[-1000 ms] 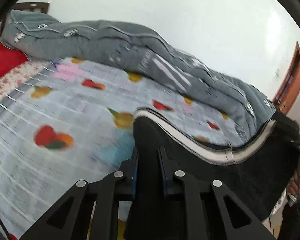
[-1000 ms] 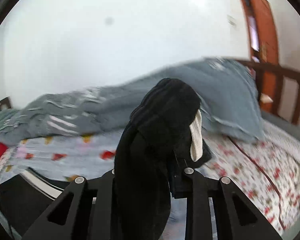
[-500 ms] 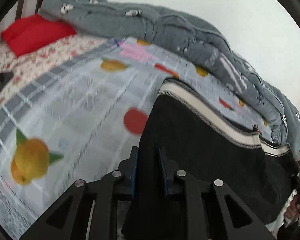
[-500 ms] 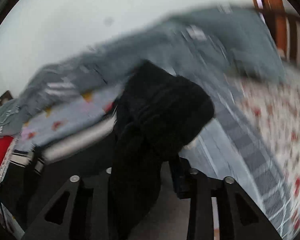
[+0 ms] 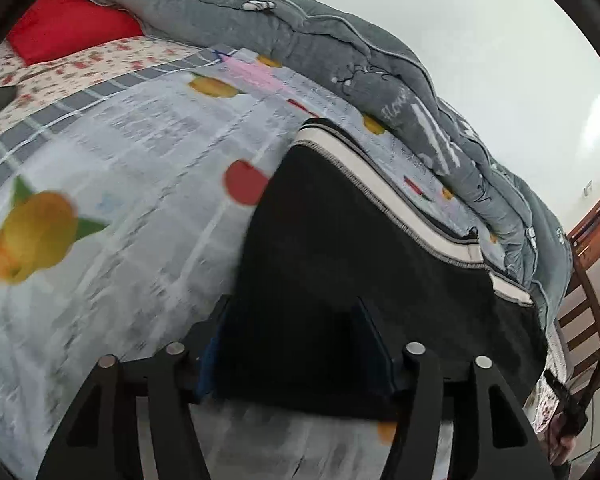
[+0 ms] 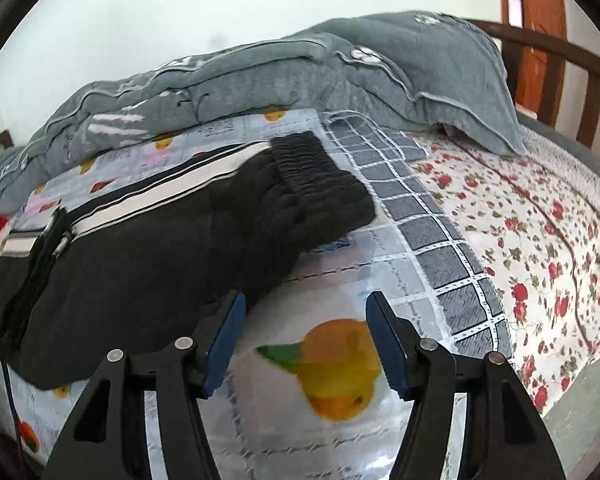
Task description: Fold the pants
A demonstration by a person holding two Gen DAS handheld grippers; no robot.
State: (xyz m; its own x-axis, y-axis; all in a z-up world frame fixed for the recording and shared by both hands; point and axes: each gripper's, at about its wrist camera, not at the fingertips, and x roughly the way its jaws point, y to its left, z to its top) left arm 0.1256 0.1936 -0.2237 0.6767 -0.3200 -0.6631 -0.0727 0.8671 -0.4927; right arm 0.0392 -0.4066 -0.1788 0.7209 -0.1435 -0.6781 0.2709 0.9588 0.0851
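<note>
We are working on a bed (image 6: 540,240), its mattress covered by a flowered sheet with a fruit-print blanket (image 5: 100,184) laid on top, and a grey quilt (image 5: 300,40) heaped along the wall side. A red pillow (image 5: 68,28) sits at the head end.

The black pants (image 5: 340,240) lie stretched across the fruit-print blanket, the white side stripe running along the far edge, next to the quilt. In the right wrist view the waistband (image 6: 312,172) end lies bunched and gathered rather than flat.

The left hand-held gripper (image 5: 296,356) is opening, with the near edge of the pants between its blue pads; the pads look clear of the cloth, so we judge that end released. The right hand-held gripper (image 6: 304,344) is opening too, and nothing sits between its pads but blanket; the pants lie just beside its left finger.

We judge this to be the laying-out step: the pants have just been set down lengthwise. Next we would need to smooth the crumpled waistband end, then take hold of one end with both grippers and carry it over to the other, keeping the striped edges lined up.
</note>
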